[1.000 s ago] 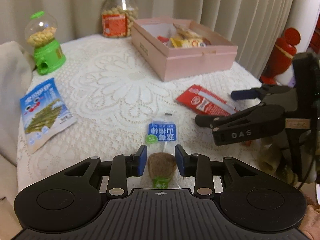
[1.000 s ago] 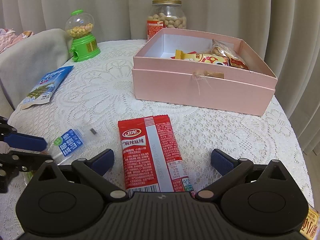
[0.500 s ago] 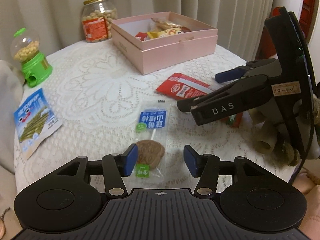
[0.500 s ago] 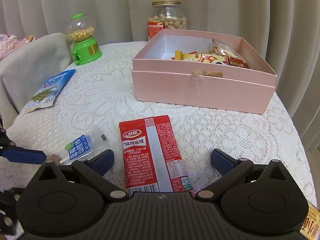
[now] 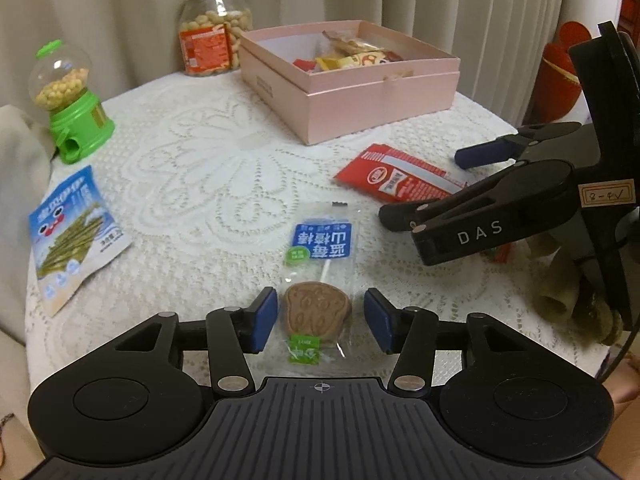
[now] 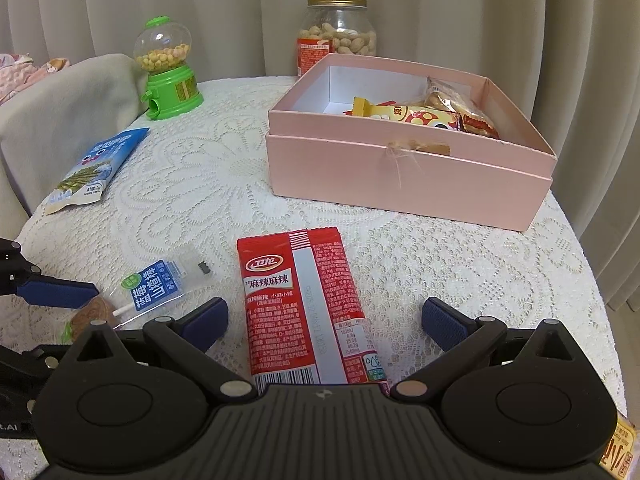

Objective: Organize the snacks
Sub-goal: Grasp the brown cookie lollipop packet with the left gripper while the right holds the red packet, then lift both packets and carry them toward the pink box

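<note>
Left claw [image 5: 320,320] just spread, releasing 1 lollipop [image 5: 318,308]; right claw [image 6: 324,324] apart around 1 red packet [image 6: 308,312].

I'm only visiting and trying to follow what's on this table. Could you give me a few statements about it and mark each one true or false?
1. The pink box already has snacks inside. True.
2. The left gripper is clamped on the lollipop packet. False: its pads stand apart on either side of the packet and do not press it; the jaws have just been opening.
3. The red packet lies flat between the right gripper's open fingers. True.
4. The peanut jar stands inside the box. False: it stands behind it.
5. The green candy dispenser lies tipped over. False: it stands upright.
</note>
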`<state>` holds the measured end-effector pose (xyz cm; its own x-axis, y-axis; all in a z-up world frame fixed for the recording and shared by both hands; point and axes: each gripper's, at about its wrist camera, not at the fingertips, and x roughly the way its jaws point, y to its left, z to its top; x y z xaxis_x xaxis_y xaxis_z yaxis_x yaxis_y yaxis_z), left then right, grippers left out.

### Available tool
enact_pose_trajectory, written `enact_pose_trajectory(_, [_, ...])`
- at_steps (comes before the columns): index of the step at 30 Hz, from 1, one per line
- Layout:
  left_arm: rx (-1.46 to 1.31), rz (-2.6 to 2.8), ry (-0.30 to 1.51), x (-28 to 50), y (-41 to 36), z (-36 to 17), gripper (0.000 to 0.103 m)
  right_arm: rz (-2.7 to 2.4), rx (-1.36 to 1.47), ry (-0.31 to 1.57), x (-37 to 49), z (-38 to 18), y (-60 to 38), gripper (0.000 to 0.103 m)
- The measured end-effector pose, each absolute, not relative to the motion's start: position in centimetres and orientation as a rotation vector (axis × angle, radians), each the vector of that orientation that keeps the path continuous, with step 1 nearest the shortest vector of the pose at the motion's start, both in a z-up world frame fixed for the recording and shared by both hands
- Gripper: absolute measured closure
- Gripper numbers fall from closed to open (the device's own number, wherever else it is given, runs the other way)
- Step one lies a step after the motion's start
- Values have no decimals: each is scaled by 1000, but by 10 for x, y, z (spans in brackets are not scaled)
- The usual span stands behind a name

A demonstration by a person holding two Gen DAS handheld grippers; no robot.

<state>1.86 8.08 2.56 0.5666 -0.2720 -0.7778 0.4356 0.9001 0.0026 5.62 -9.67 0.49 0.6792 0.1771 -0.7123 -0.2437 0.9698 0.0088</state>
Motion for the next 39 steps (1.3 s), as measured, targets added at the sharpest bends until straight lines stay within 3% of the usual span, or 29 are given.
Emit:
enact_pose_trajectory(5, [185, -433, 869, 22, 78, 24, 38, 237, -92, 789, 56, 5, -96, 0])
enact_pose_trajectory(12, [153, -417, 822, 15, 82, 20, 38, 293, -147, 829, 66, 9, -91, 1])
enact_pose_trajectory(14, [140, -409, 817, 14, 82, 19, 38, 301, -123, 854, 74, 13, -92, 8])
enact_pose_trajectory(18, [159, -389, 794, 10, 78, 18, 37, 329, -147, 859, 71, 22, -86, 48])
enact_pose_trajectory(22, [137, -363, 774, 8, 81, 18, 48, 341, -168, 865, 57, 27, -82, 51])
enact_pose_trajectory(23, [122, -355, 769, 7, 83, 18, 60, 344, -162, 869, 53, 28, -83, 51])
enact_pose_trajectory(39, [101, -357, 696, -10, 75, 50, 62, 346, -90, 737, 3, 82, -122, 54])
